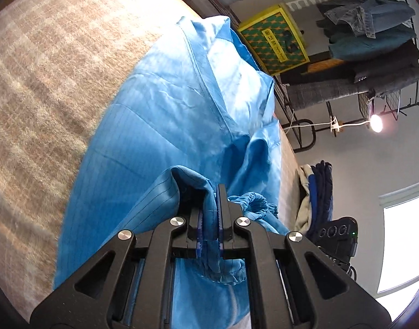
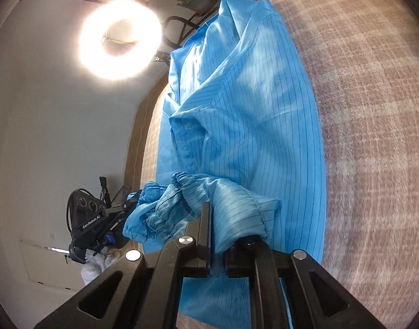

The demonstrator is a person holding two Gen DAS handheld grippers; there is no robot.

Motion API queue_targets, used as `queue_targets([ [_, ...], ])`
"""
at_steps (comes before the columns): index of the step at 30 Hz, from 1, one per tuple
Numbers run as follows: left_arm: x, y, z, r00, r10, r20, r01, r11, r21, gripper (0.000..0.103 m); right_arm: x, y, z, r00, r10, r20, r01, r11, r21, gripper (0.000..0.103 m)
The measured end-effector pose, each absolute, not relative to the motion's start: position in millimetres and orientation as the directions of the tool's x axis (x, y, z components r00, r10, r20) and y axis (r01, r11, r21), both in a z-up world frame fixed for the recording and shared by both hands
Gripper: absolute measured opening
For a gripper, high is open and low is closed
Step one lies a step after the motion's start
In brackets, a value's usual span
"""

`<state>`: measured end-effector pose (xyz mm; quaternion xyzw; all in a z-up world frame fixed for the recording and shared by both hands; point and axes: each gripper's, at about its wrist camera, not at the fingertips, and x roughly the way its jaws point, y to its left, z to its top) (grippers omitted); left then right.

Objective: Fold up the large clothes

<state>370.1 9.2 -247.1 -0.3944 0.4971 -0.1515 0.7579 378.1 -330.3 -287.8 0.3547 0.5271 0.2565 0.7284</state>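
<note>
A large light-blue pinstriped garment (image 1: 168,104) lies spread on a beige plaid blanket (image 1: 45,82). My left gripper (image 1: 210,211) is shut on a fold of its cloth, beside a gathered elastic cuff (image 1: 250,200). In the right wrist view the garment (image 2: 250,109) stretches away along the blanket (image 2: 373,109). My right gripper (image 2: 223,219) has a narrow gap between its jaws, with loose cloth lying in it and draped over the right-hand finger, which is hidden. Elastic cuffs (image 2: 179,181) bunch just ahead. The left gripper (image 2: 132,200) appears at the left, holding cloth.
A rack of hanging dark clothes (image 1: 373,41), a yellow patterned box (image 1: 275,41) and a small lamp (image 1: 376,123) stand beyond the blanket's edge. A pile of folded clothes (image 1: 316,192) lies beside it. A bright ring light (image 2: 119,38) glares at the left.
</note>
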Motion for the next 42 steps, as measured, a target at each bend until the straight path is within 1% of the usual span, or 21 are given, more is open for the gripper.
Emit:
queue_targets([
  [1,371,11,-247,0.46,-0.619,-0.637,-0.165,0.646,-0.746,0.008,379,-331,-287,0.314,0.743,-0.591,0.001,0.622,0.783,0.019],
  [2,372,13,-246,0.462,-0.619,-0.635,-0.164,0.644,-0.747,0.013,376,-334,-284,0.317,0.743,-0.589,0.002,0.62,0.784,0.039],
  [3,371,16,-243,0.471,-0.621,-0.627,-0.166,0.636,-0.754,0.029,379,-334,-282,0.326,0.74,-0.589,0.009,0.62,0.784,0.054],
  [4,370,19,-241,0.477,-0.623,-0.62,-0.169,0.627,-0.76,0.05,379,-336,-278,0.334,0.74,-0.584,0.013,0.616,0.787,0.059],
  [5,369,24,-237,0.483,-0.623,-0.615,-0.178,0.618,-0.766,0.059,379,-338,-276,0.337,0.744,-0.577,0.011,0.61,0.793,0.068],
  [6,368,28,-234,0.491,-0.627,-0.605,-0.185,0.604,-0.776,0.066,377,-342,-271,0.341,0.752,-0.565,0.009,0.598,0.802,0.073],
  [9,363,42,-219,0.525,-0.647,-0.553,-0.146,0.572,-0.807,0.066,370,-350,-257,0.349,0.783,-0.514,-0.035,0.559,0.828,0.074],
  [11,355,51,-207,0.561,-0.608,-0.562,-0.102,0.623,-0.776,0.066,358,-358,-242,0.372,0.785,-0.496,-0.09,0.562,0.822,0.074],
  [14,346,56,-202,0.573,-0.547,-0.61,-0.046,0.722,-0.691,0.066,335,-370,-225,0.412,0.75,-0.517,-0.175,0.622,0.763,0.068],
  [16,345,53,-207,0.542,-0.533,-0.649,-0.007,0.77,-0.638,0.066,324,-370,-226,0.427,0.676,-0.6,-0.201,0.718,0.666,0.06],
  [18,348,45,-217,0.505,-0.519,-0.689,0.036,0.811,-0.584,0.066,322,-367,-238,0.411,0.636,-0.654,-0.201,0.762,0.615,0.05],
  [20,352,33,-229,0.464,-0.507,-0.726,0.094,0.844,-0.529,0.065,324,-365,-251,0.399,0.606,-0.688,-0.201,0.79,0.579,0.048],
  [26,367,7,-254,0.387,-0.501,-0.774,0.195,0.865,-0.462,0.049,342,-350,-266,0.397,0.567,-0.721,-0.246,0.823,0.512,0.047],
  [29,373,2,-261,0.363,-0.519,-0.774,0.214,0.855,-0.473,0.033,358,-342,-270,0.399,0.565,-0.723,-0.275,0.825,0.493,0.047],
  [30,374,2,-262,0.359,-0.524,-0.772,0.216,0.852,-0.477,0.016,363,-340,-272,0.397,0.57,-0.72,-0.279,0.822,0.497,0.047],
  [31,375,0,-263,0.357,-0.53,-0.769,0.218,0.848,-0.483,0.005,367,-339,-275,0.394,0.575,-0.717,-0.281,0.818,0.501,0.043],
  [33,375,2,-264,0.364,-0.558,-0.746,0.206,0.829,-0.52,0.002,371,-337,-280,0.382,0.584,-0.716,-0.283,0.812,0.511,0.017],
  [35,368,17,-256,0.409,-0.61,-0.679,0.142,0.777,-0.613,0.001,366,-339,-277,0.394,0.587,-0.707,-0.28,0.809,0.516,0.005],
  [37,364,33,-256,0.448,-0.623,-0.641,0.072,0.74,-0.669,0.001,358,-344,-268,0.428,0.584,-0.69,-0.293,0.812,0.505,0.002],
  [39,365,44,-270,0.448,-0.586,-0.675,-0.017,0.749,-0.662,0.004,357,-350,-272,0.433,0.557,-0.708,-0.263,0.83,0.492,0.001],
  [42,365,46,-278,0.441,-0.554,-0.706,-0.049,0.771,-0.635,0.006,356,-342,-279,0.416,0.507,-0.755,-0.26,0.862,0.436,0.002],
])
